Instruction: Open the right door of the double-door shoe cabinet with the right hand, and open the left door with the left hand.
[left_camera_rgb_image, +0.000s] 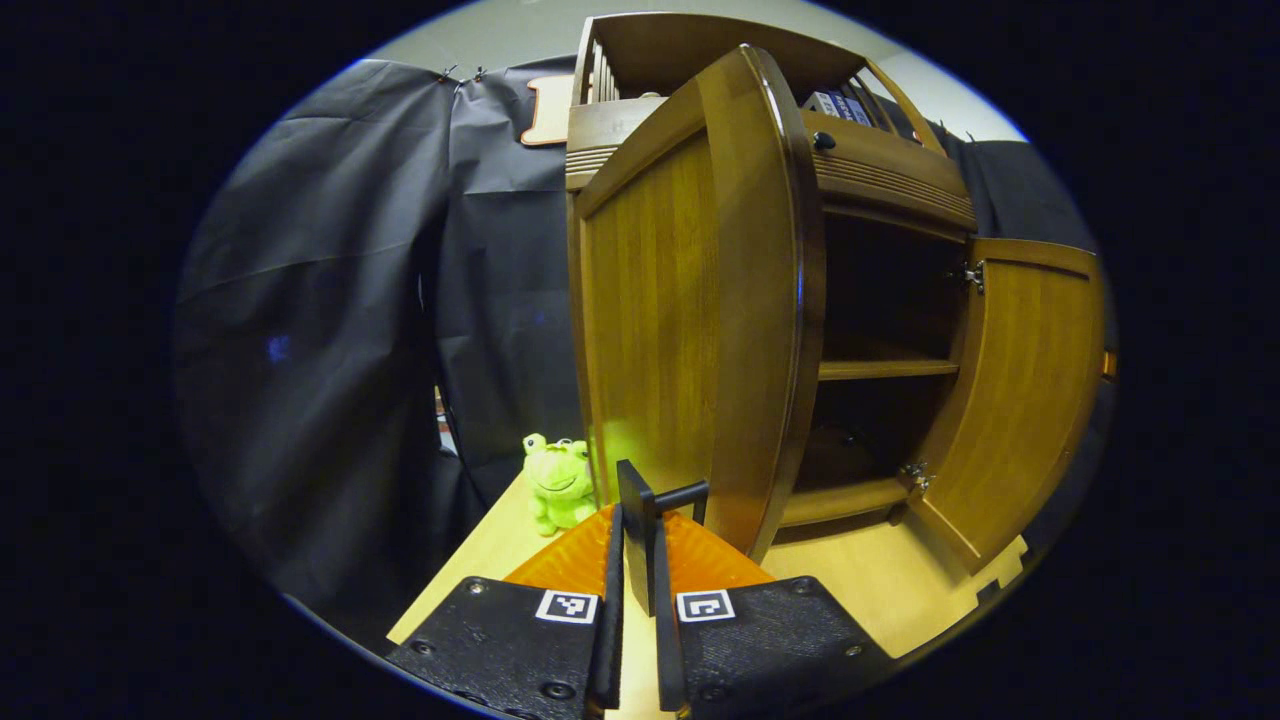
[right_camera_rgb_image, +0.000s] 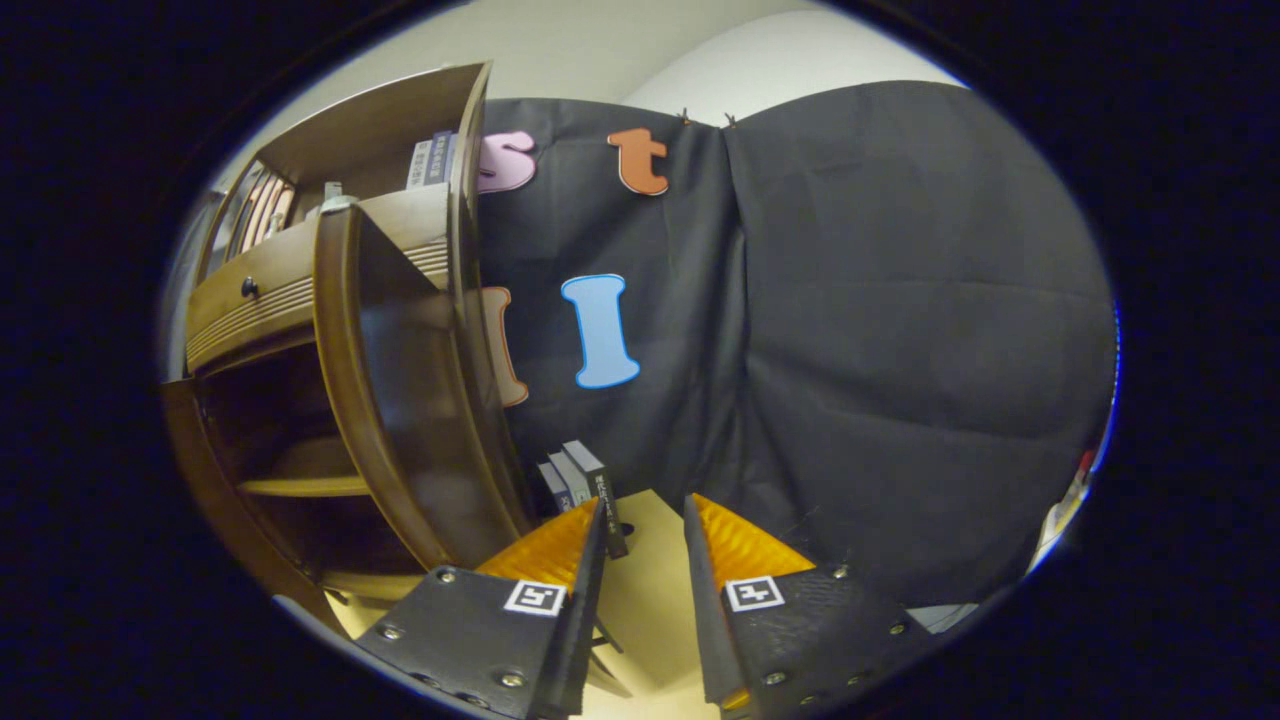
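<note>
Here the left hand-held gripper (left_camera_rgb_image: 640, 560) is clamped on the dark handle (left_camera_rgb_image: 650, 510) of the left door (left_camera_rgb_image: 690, 330), which stands swung wide. The right hand-held gripper (right_camera_rgb_image: 645, 545) hangs with its fingers apart, holding nothing, just beside the opened right door (right_camera_rgb_image: 400, 380). The doors look like stiff, fairly heavy wood, best taken by the handle. Inside the shoe cabinet (left_camera_rgb_image: 890, 180) a shelf (left_camera_rgb_image: 885, 368) shows, its contents too dark to tell. Books (right_camera_rgb_image: 585, 490) stand on the bench (right_camera_rgb_image: 650, 600); a green plush frog (left_camera_rgb_image: 558, 482) sits on the left.
</note>
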